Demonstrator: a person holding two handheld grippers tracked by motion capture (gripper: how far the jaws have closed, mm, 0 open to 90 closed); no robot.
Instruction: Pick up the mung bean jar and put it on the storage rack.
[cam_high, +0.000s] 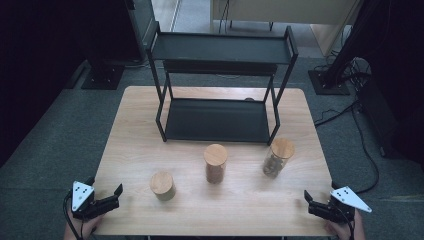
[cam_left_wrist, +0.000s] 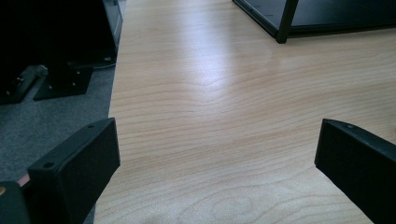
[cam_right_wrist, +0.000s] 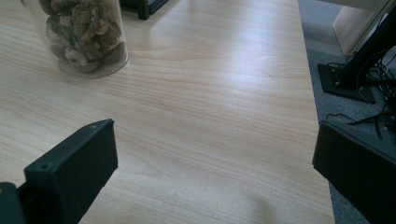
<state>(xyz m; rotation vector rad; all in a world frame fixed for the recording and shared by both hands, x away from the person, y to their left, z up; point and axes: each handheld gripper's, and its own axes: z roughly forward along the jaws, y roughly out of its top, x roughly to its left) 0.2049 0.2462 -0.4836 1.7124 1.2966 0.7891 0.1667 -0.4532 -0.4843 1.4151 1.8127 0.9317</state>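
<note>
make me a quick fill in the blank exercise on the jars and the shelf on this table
1. ____ jars with wooden lids stand on the table.
2. The shortest jar stands nearest the ____ gripper.
3. Both tiers of the black shelf rack are ____.
4. The left gripper and right gripper both have ____ jaws.

Missing words: three; left; empty; open

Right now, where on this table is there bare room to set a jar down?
Free: the front strip between the left tongs and right tongs, and both side margins beside the black rack. Crowded: the row of three jars, short, middle, right.
</note>
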